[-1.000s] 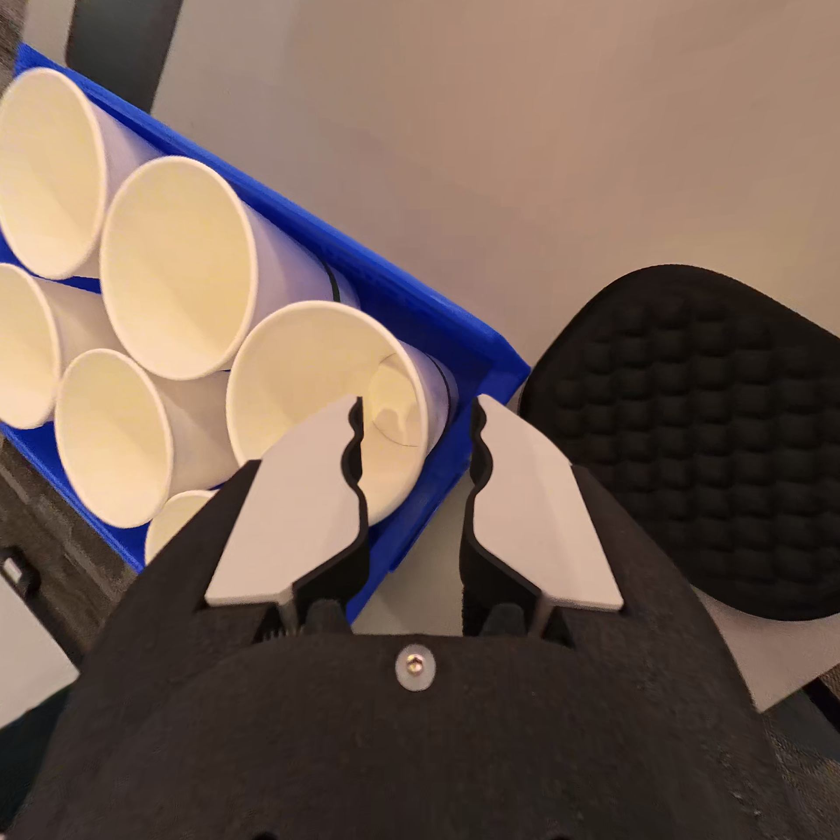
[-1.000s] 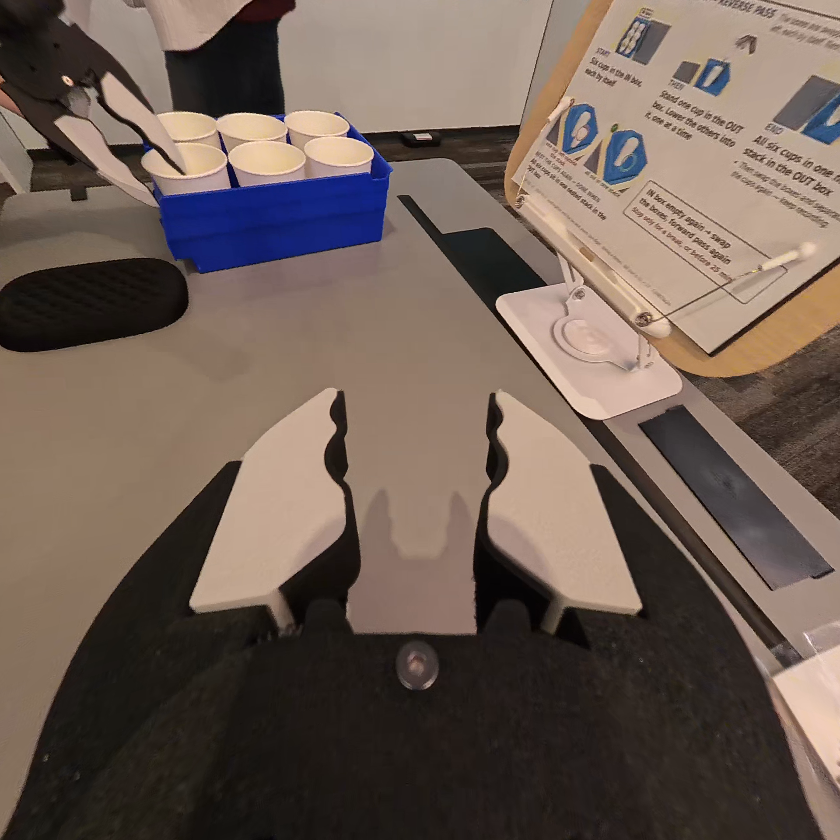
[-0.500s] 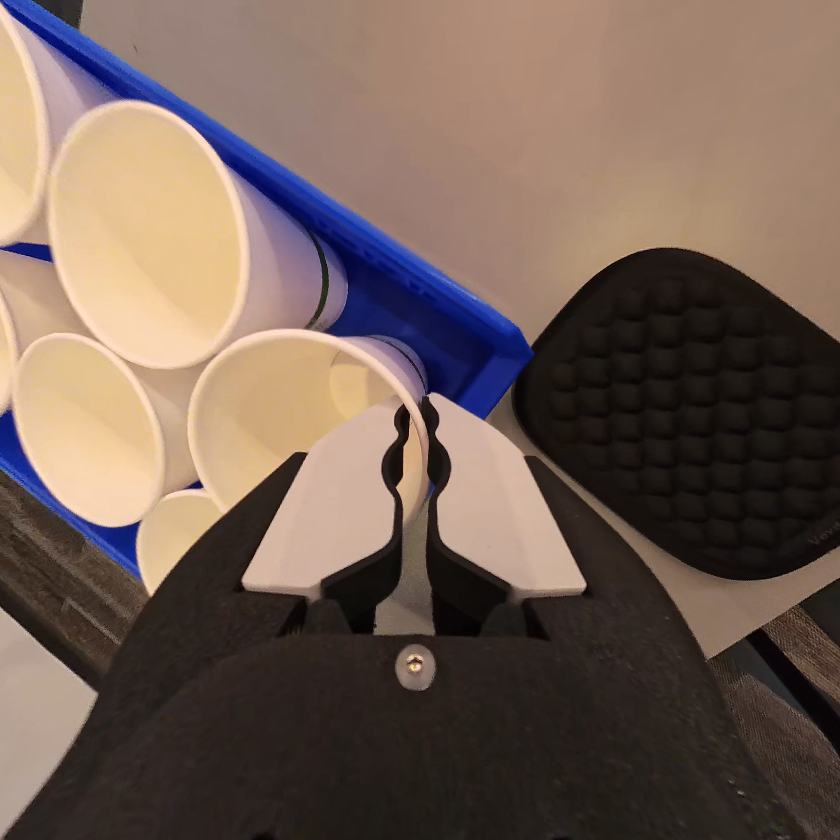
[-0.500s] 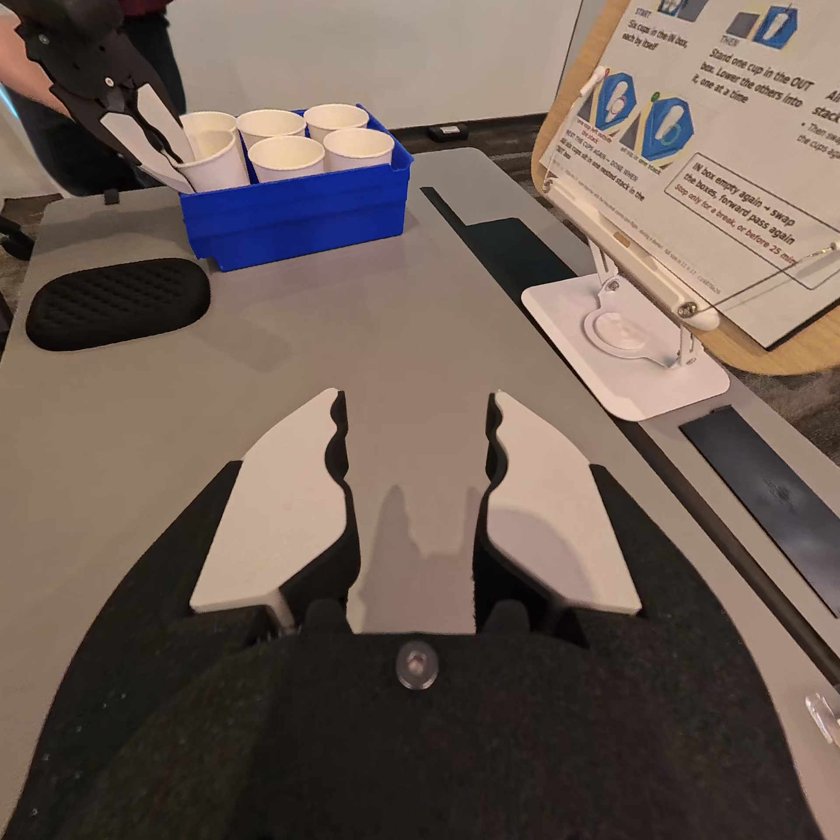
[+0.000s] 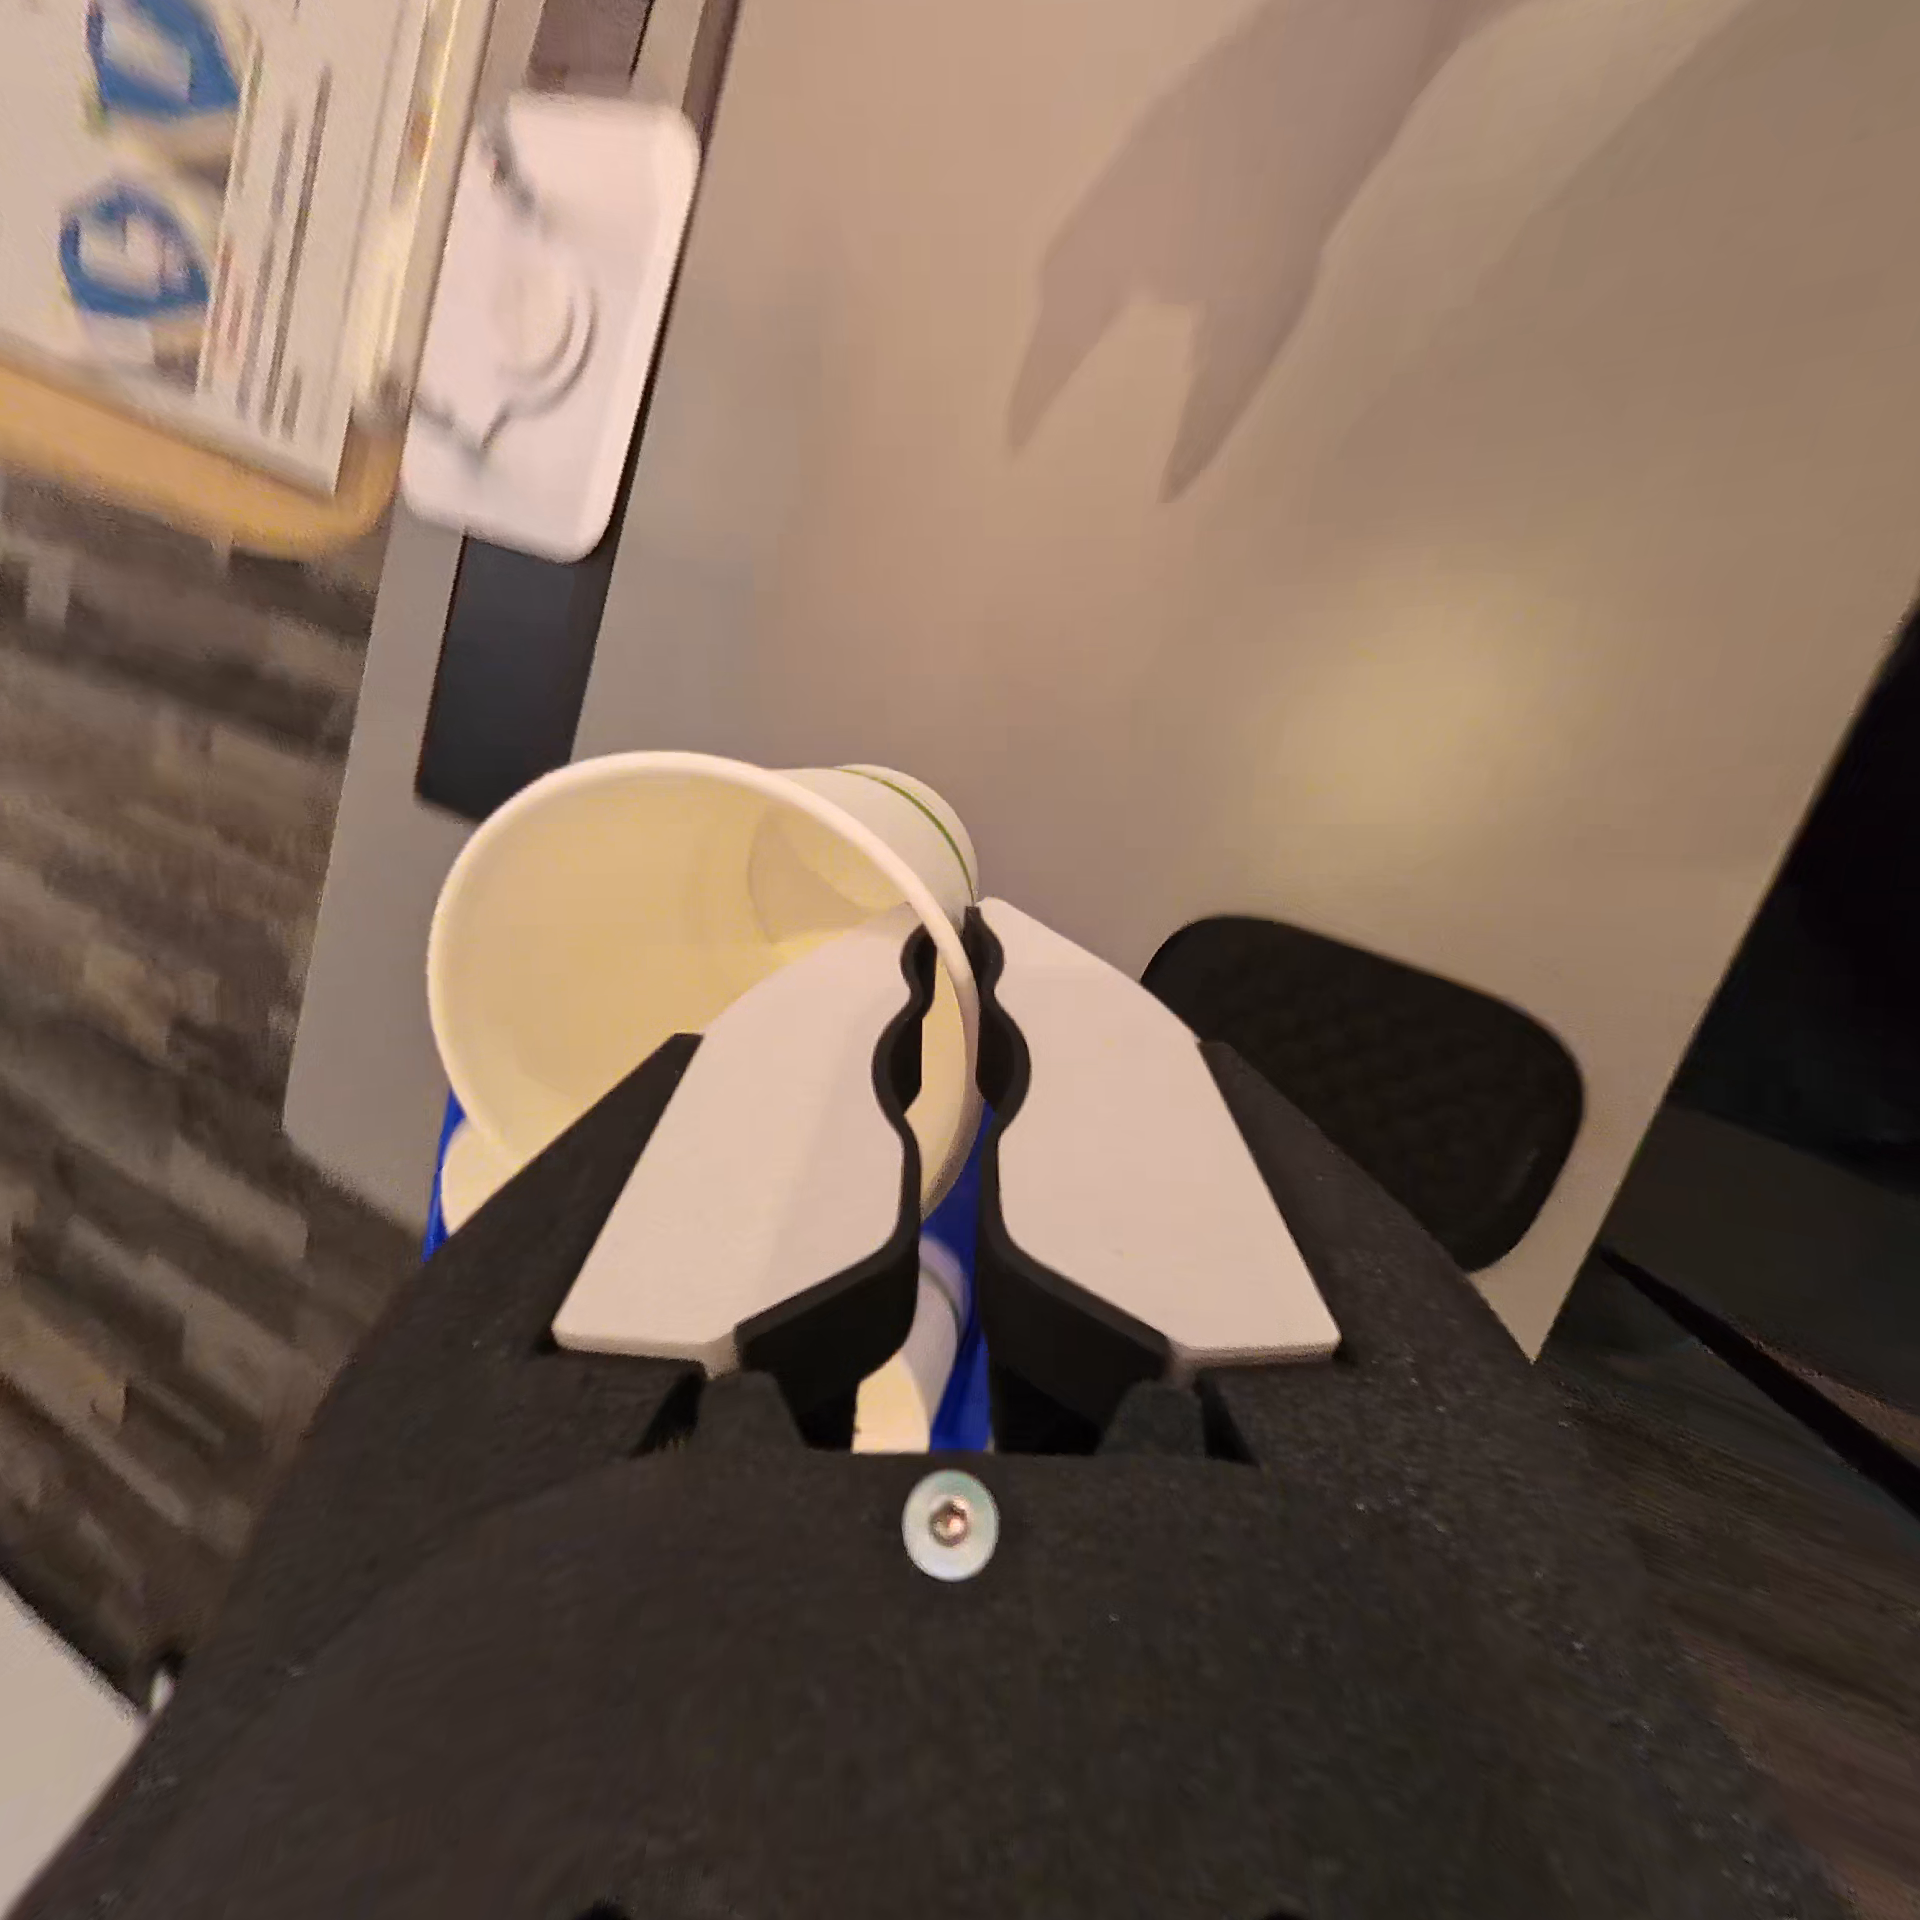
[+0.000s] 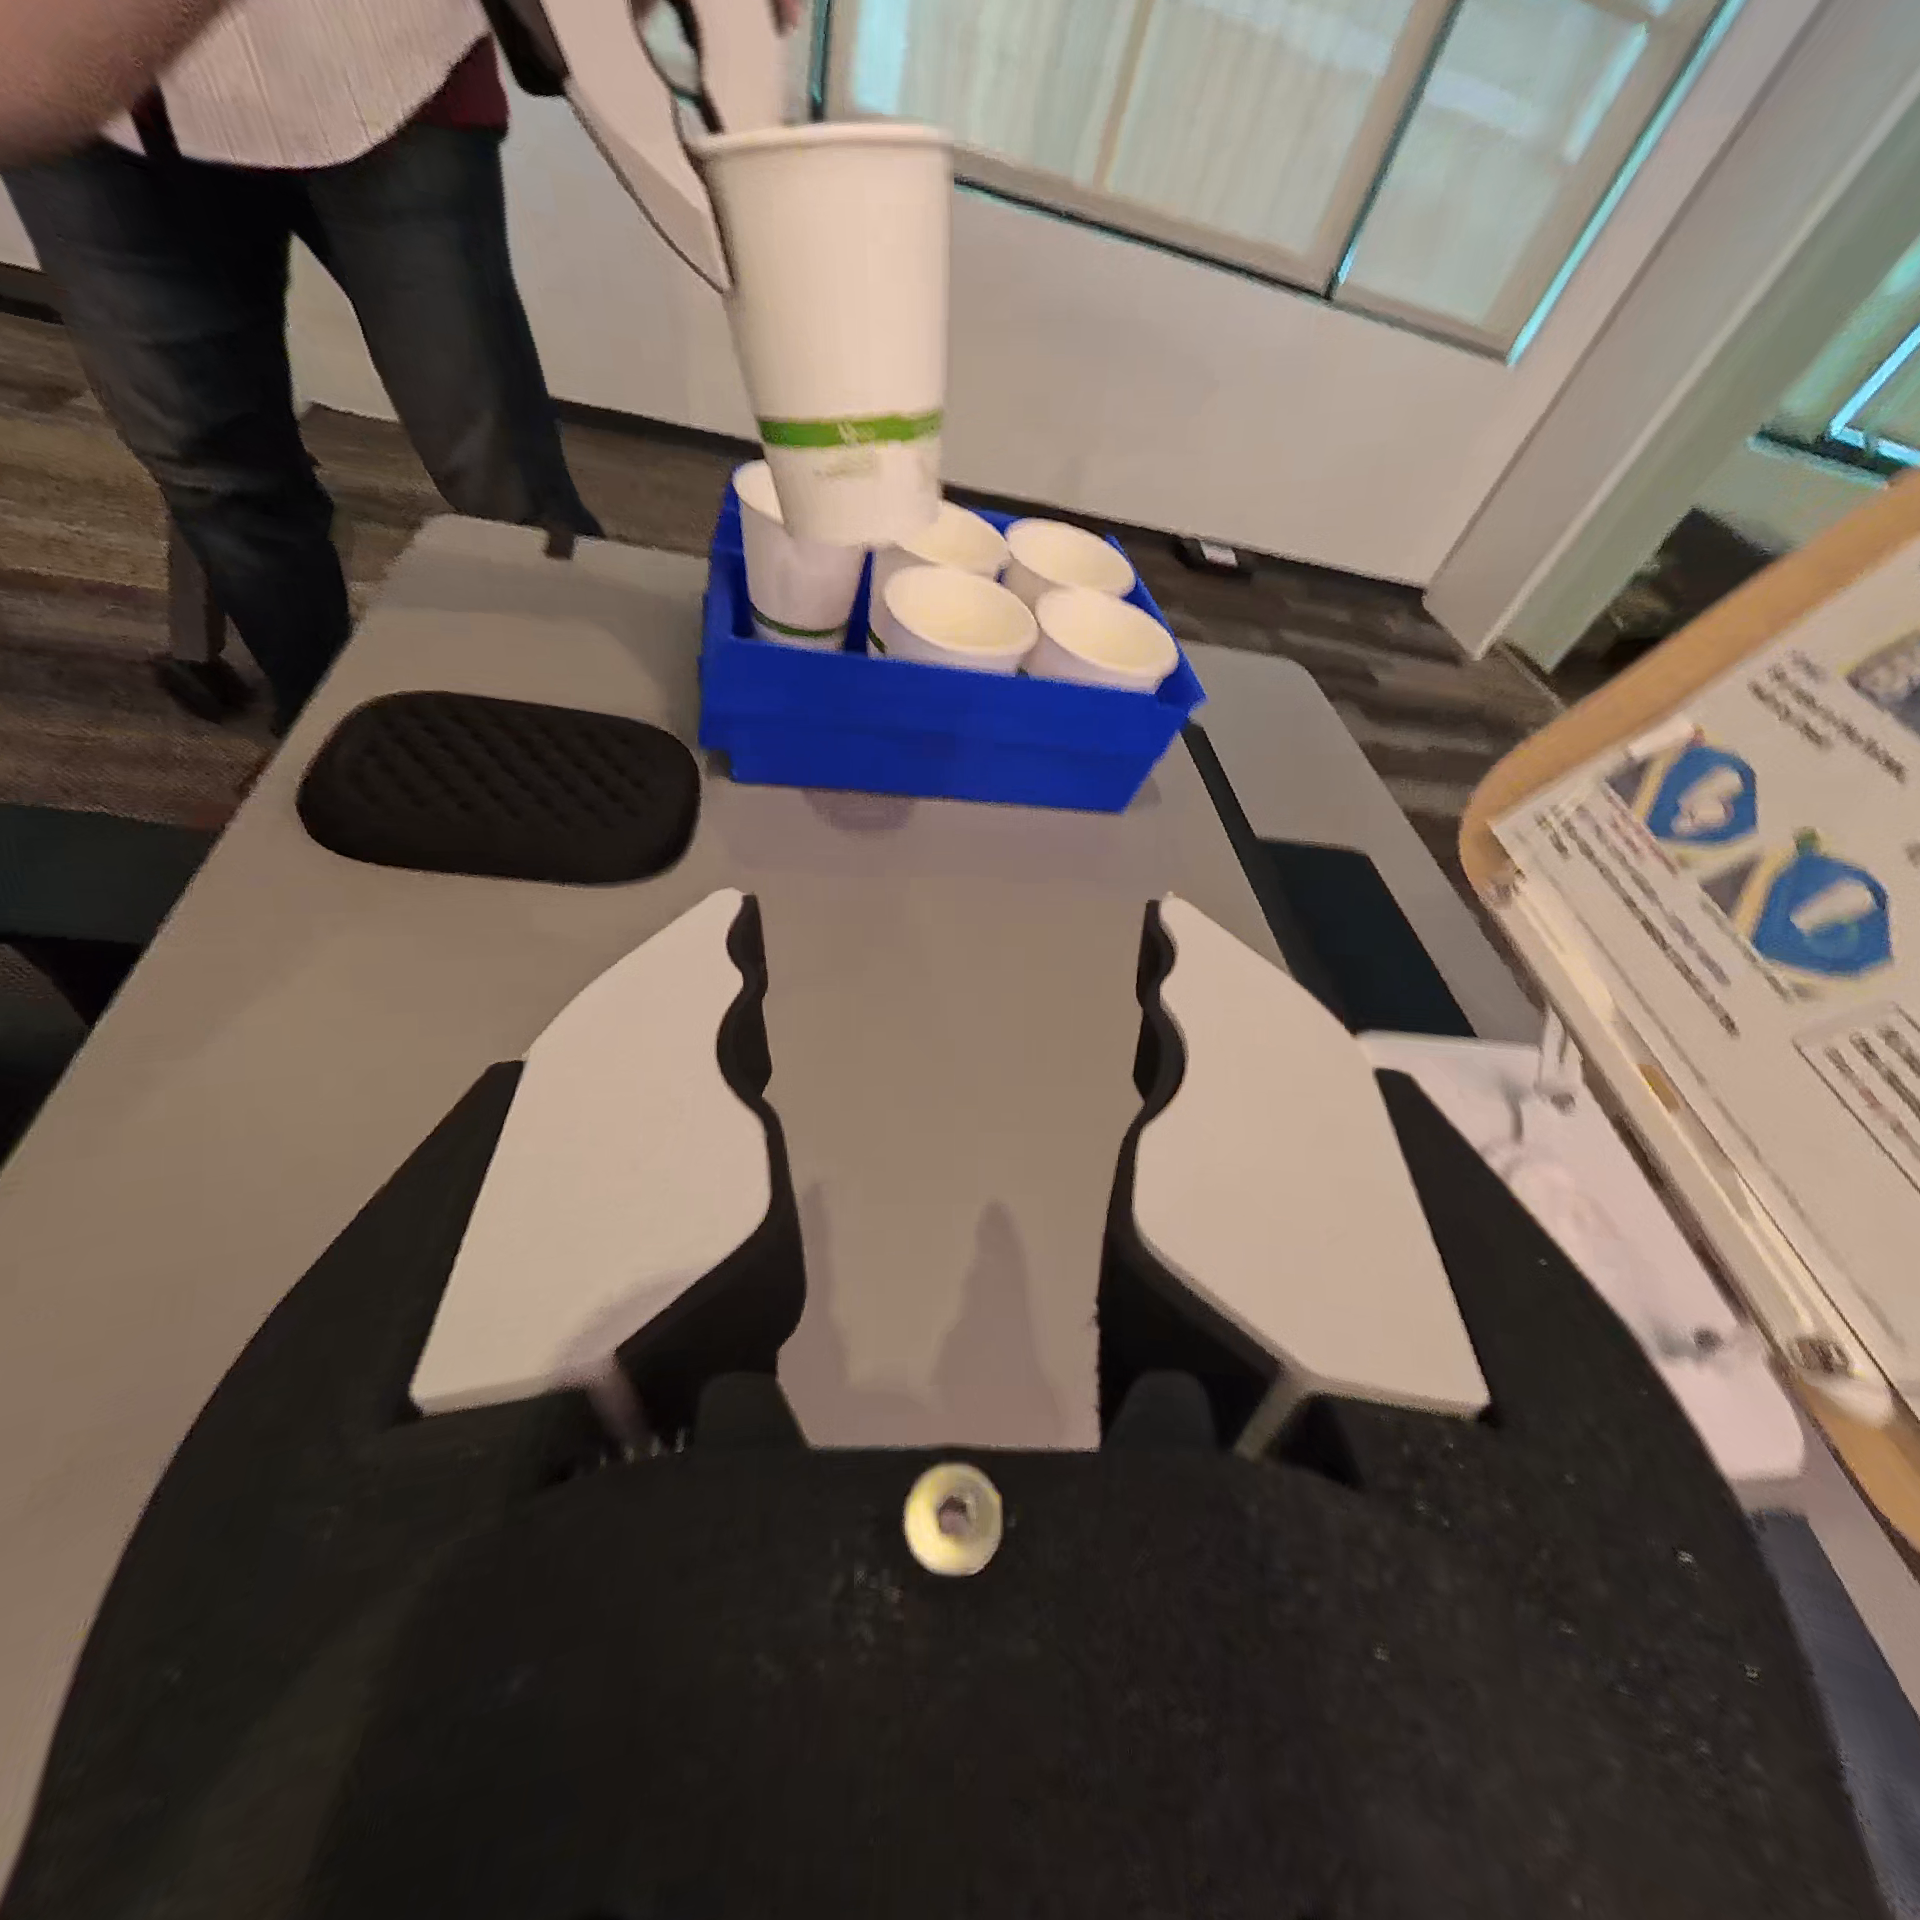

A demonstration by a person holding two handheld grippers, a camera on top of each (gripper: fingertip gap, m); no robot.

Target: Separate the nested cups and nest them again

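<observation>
My left gripper (image 5: 945,925) is shut on the rim of a white paper cup (image 5: 665,935) with a green band and holds it in the air. In the right wrist view that cup (image 6: 842,322) hangs above the blue bin (image 6: 935,717), pinched by the left gripper (image 6: 717,145) at its rim. Several more white cups (image 6: 956,618) stand upright in the bin. My right gripper (image 6: 945,925) is open and empty, low over the grey table (image 6: 935,1091), well in front of the bin.
A black textured pad (image 6: 499,784) lies left of the bin, and also shows in the left wrist view (image 5: 1382,1081). An instruction board on a white stand (image 6: 1704,935) is at the right. A person (image 6: 260,208) stands behind the table.
My left gripper closed on a cup's rim in the bin and lifted that cup up out of it. My right gripper stayed open and tilted up toward the bin.
</observation>
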